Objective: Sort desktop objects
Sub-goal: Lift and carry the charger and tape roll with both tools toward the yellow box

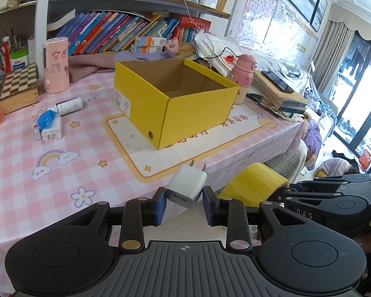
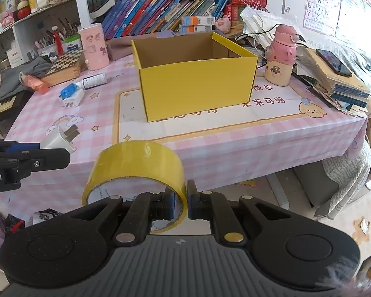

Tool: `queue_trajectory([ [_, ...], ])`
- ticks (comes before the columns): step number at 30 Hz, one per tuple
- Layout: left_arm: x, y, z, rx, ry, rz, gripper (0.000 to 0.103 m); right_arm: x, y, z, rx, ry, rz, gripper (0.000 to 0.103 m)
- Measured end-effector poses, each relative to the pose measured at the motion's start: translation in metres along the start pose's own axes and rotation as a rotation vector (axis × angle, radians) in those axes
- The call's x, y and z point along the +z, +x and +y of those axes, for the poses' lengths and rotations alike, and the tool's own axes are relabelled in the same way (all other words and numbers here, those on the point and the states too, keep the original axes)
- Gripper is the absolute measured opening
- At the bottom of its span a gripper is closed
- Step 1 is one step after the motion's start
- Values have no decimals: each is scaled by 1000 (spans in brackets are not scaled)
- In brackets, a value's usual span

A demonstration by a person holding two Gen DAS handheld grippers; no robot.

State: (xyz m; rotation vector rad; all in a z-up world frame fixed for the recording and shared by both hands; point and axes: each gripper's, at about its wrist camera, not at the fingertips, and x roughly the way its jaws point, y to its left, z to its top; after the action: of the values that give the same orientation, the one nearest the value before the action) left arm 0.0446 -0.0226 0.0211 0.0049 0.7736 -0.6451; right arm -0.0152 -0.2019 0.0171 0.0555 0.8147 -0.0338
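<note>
The table (image 2: 210,153) has a pink checked cloth and stands before a full bookshelf (image 2: 160,7). In its middle is an open yellow box (image 2: 197,89), and as far as I can see inside, it is empty. The left gripper (image 1: 184,201) has its fingers clamped on a white charger (image 1: 186,188), held over the near edge of the table. The right gripper (image 2: 180,203) has its fingers pressed together on the wall of a yellow tape roll (image 2: 136,168), also short of the box. I judge the sorting is at the beginning: both things must go into the box. A small bottle (image 2: 94,80) and a packet with a blue thing (image 2: 70,96) lie on the left, not yet collected.
</note>
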Motion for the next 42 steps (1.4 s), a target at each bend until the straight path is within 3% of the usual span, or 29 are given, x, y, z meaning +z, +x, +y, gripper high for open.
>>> queue_trajectory([
  [26,40,49,-35,-30,57,21,30,25,33,-50,12,45,27,9],
  [42,67,83,-57,-38,36,21,30,53,61,-89,17,18,58,9],
])
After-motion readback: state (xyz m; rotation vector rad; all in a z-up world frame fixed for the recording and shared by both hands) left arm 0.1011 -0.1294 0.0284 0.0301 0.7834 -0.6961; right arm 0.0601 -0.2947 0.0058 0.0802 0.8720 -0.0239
